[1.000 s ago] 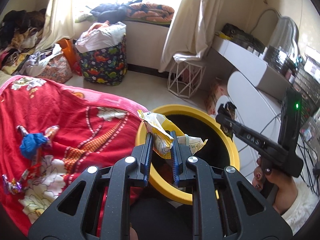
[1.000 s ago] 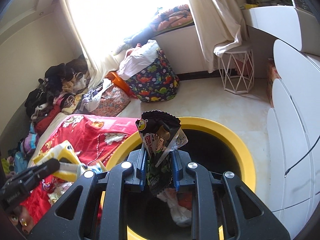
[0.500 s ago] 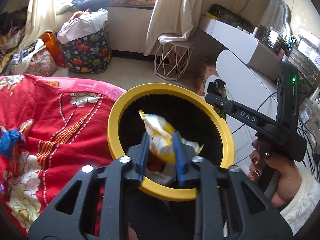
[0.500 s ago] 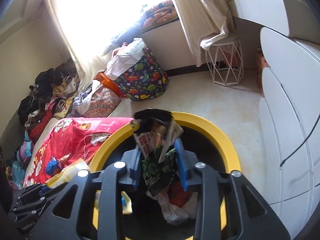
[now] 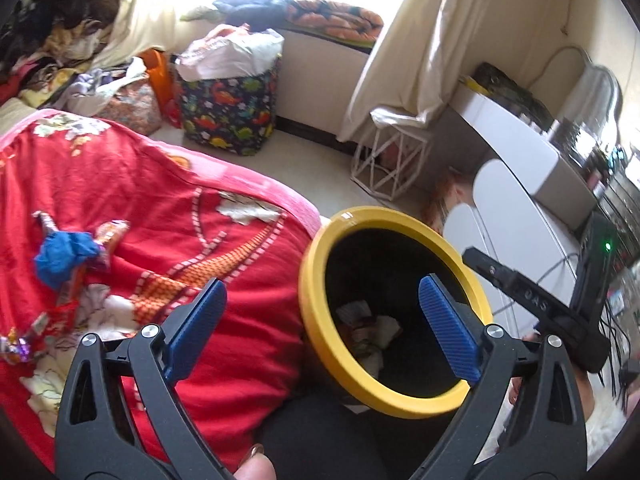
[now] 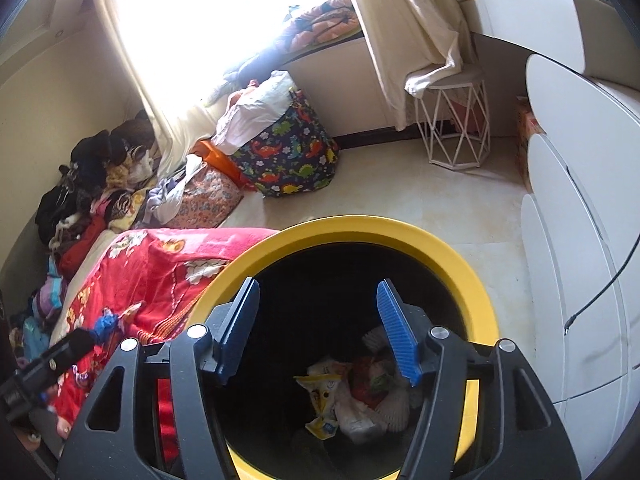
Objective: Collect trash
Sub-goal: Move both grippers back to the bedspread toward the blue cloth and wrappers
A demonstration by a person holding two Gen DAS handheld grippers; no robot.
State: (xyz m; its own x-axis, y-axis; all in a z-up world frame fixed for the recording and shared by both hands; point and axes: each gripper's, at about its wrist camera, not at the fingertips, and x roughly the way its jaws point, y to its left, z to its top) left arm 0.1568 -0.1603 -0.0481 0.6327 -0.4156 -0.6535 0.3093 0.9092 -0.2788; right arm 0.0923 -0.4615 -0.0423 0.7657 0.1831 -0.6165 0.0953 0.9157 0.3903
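left tool (image 5: 320, 312): jaws wide apart, nothing between them, hanging at lower centre of the left wrist view, half over the red blanket (image 5: 160, 208), half over the bin.

right tool (image 6: 318, 326): jaws apart too, nothing held, directly above the bin mouth at lower centre of the right wrist view.

bin (image 6: 472, 280): black inside, yellow rim, standing on the floor against the bed edge. wrappers (image 6: 352, 392) lie loose at its bottom.

remaining trash: a blue crumpled scrap (image 5: 60, 258) and a foil wrapper (image 5: 110, 236) touching it, both on the blanket at the left of the left wrist frame, well apart from the bin. more small bits show at the lower left edge, too blurred to name.

orientation: the foil wrapper's long axis runs from upper right to lower left in the frame, upper end toward the bin. the blue scrap is a wad with no clear axis.

step in hand, by judgement: reach for the next piece. swing your left tool across, keep the jaws spread, straddle the wrapper across its narrow width, and pinch without catching blanket fabric.
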